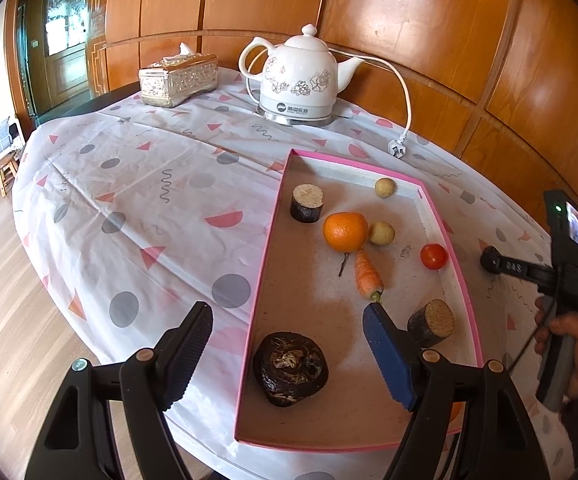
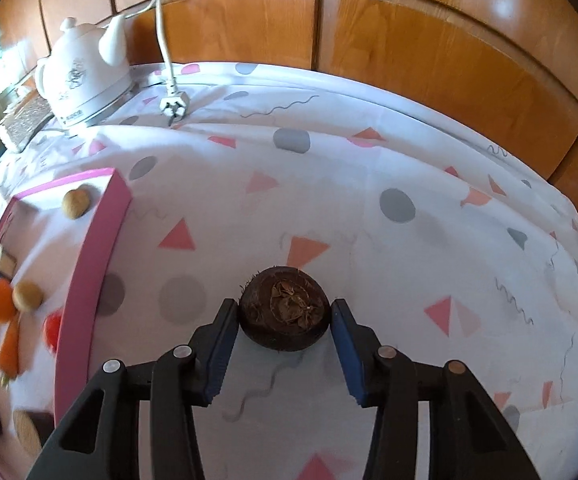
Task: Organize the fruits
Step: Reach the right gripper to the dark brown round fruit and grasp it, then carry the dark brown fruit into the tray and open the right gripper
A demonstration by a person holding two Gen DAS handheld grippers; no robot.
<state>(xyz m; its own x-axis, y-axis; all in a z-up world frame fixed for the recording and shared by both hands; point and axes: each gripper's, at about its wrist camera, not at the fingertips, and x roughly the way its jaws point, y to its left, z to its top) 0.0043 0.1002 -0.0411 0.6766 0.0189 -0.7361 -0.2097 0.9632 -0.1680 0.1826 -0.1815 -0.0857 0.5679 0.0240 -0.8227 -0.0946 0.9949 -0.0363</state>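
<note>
A pink-rimmed tray (image 1: 267, 240) on the table holds an orange (image 1: 345, 231), a carrot (image 1: 366, 271), a cherry tomato (image 1: 433, 256), two small tan round fruits (image 1: 385, 187), two dark cut cylinders (image 1: 307, 202) and a dark water chestnut (image 1: 290, 368). My left gripper (image 1: 289, 344) is open above the tray's near end, around that chestnut. My right gripper (image 2: 284, 322) has its fingers at both sides of a second dark water chestnut (image 2: 283, 312) on the cloth, right of the tray (image 2: 101, 240); whether the pads press it is unclear. The right gripper shows at the right edge of the left wrist view (image 1: 489, 258).
A white electric kettle (image 1: 297, 80) with its loose cord and plug (image 1: 397, 148) stands at the back. A silver tissue box (image 1: 177, 80) stands to its left. Wooden wall panels close the far side. The patterned tablecloth (image 1: 129, 200) drops off at the left edge.
</note>
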